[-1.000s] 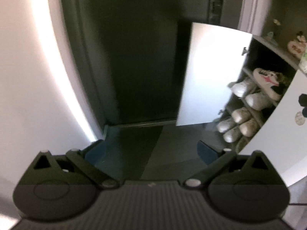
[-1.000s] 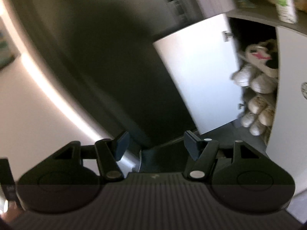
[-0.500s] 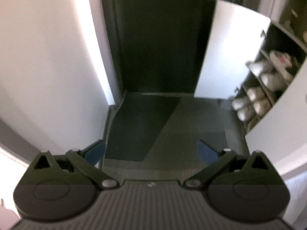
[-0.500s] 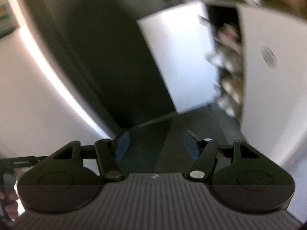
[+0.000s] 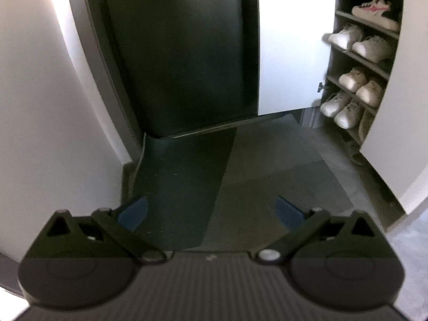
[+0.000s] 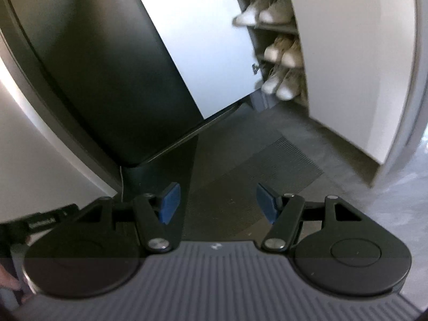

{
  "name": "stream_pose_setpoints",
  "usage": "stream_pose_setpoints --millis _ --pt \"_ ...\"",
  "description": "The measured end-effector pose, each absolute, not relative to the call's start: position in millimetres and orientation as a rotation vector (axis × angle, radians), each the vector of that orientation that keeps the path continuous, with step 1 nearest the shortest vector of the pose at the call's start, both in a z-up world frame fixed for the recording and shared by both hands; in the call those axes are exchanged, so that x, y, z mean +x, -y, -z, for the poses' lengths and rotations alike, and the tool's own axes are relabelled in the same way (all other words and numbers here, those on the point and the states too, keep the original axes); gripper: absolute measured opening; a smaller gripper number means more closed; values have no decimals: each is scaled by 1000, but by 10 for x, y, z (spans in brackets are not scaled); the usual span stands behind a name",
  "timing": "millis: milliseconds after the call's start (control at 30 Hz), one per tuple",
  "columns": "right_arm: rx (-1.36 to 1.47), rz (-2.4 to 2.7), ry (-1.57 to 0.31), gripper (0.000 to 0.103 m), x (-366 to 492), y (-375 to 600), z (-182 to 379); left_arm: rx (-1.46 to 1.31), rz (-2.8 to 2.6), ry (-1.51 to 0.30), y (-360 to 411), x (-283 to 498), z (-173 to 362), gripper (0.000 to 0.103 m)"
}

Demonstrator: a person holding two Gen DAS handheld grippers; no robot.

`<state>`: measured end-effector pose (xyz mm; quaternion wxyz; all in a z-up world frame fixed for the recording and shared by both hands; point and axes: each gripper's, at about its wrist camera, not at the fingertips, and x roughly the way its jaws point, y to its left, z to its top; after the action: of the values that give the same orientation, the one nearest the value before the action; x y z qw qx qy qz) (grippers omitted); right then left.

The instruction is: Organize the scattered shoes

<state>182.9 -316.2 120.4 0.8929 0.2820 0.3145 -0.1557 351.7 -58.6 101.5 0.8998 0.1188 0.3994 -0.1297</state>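
Several pale shoes sit in pairs on the shelves of an open shoe cabinet (image 5: 345,45) at the upper right; a white shoe with red markings (image 5: 374,12) lies on the top visible shelf. The same shelves of shoes (image 6: 278,50) show in the right wrist view. My left gripper (image 5: 211,212) is open above the dark floor mat (image 5: 254,171), holding nothing. My right gripper (image 6: 216,203) is also open and holds nothing, well short of the cabinet.
The white cabinet door (image 5: 289,48) stands swung open to the left of the shelves. A dark entrance door (image 5: 182,53) fills the middle, with a white wall (image 5: 40,93) on the left. A closed white cabinet panel (image 6: 347,61) flanks the shelves on the right.
Both views have tilted down and swung, so more of the floor mat shows and the shelves sit higher. Both grippers stayed open.
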Motion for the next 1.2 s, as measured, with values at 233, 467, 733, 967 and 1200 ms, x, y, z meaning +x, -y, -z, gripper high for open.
stream_pose_setpoints --millis 233,467,733,967,1200 --pt "398 226 -648 65 2268 3301 210 336 216 -859 745 3960 367 100" --pt "373 235 -681 66 2645 3864 1245 250 158 -896 496 3807 896 101" --pt "463 125 -609 66 2499 3309 1830 153 205 -893 359 3365 882 102" --pt "391 -62 -583 66 2592 2901 1215 75 150 -867 59 2975 392 103" --pt "243 -206 -520 66 2204 2655 403 15 -40 -790 -415 2206 -103 103"
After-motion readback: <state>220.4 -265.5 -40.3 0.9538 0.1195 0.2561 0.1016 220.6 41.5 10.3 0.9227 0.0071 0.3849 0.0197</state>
